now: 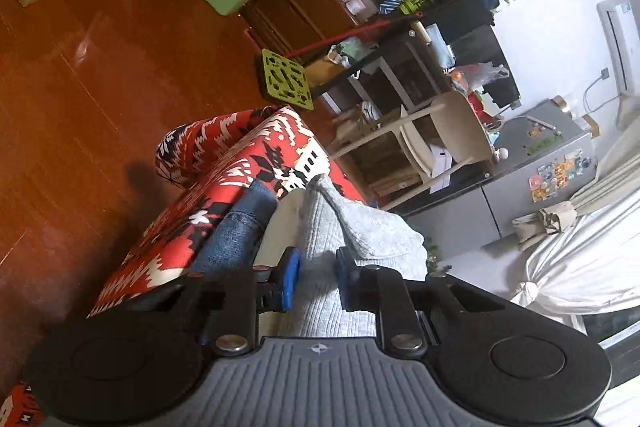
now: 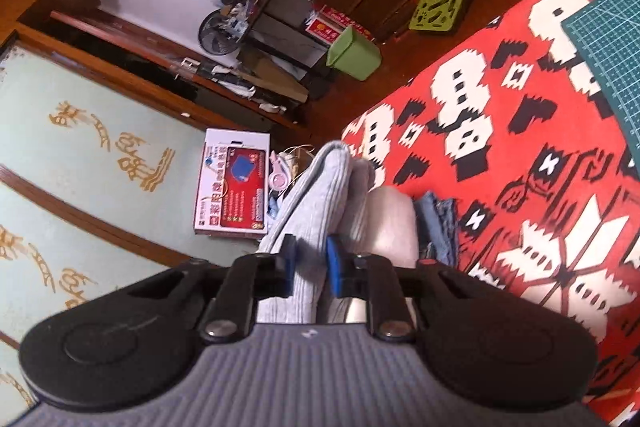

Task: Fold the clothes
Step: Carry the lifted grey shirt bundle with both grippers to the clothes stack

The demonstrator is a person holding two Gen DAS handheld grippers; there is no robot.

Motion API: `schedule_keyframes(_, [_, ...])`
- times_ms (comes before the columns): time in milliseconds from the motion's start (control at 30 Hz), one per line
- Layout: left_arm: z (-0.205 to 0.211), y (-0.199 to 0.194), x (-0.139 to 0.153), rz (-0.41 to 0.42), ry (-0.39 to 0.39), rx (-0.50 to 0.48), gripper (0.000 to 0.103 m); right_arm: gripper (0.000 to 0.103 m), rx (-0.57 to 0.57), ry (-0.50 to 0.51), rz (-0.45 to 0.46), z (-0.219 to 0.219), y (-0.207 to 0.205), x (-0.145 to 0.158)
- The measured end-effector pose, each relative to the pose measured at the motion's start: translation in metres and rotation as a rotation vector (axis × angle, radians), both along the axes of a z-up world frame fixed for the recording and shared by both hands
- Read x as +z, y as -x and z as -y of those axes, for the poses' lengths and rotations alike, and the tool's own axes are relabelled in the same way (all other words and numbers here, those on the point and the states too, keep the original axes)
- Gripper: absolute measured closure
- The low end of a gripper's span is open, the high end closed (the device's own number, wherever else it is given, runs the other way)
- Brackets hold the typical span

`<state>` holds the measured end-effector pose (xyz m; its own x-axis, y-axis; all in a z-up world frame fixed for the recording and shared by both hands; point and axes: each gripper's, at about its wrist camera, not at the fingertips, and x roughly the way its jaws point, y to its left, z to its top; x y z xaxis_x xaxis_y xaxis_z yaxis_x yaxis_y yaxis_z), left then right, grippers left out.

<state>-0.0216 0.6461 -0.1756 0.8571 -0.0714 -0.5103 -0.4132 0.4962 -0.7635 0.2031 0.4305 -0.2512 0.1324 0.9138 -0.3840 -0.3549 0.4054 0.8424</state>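
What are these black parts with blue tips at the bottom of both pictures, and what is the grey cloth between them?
No robot is here. A person holds one hand-held gripper in each hand, and a wide-angle camera on each looks forward along its two fingers. One picture comes from the left gripper, the other from the right gripper. The blue tips are the finger pads. Each gripper is pinching a fold of the same grey ribbed garment, so it is held at two places, probably for folding. Beside it lie folded blue jeans and a pale cream piece of cloth, on a red, white and black patterned cover. A green cutting mat also lies there.
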Motion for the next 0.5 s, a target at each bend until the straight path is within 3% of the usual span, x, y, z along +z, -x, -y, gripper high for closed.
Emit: schedule_keyframes(500, [0.014,0.025,-0.001,-0.029,0.016,-0.011,0.084,0.091,0.095,-0.048,-0.1,0.012,0.048,-0.02])
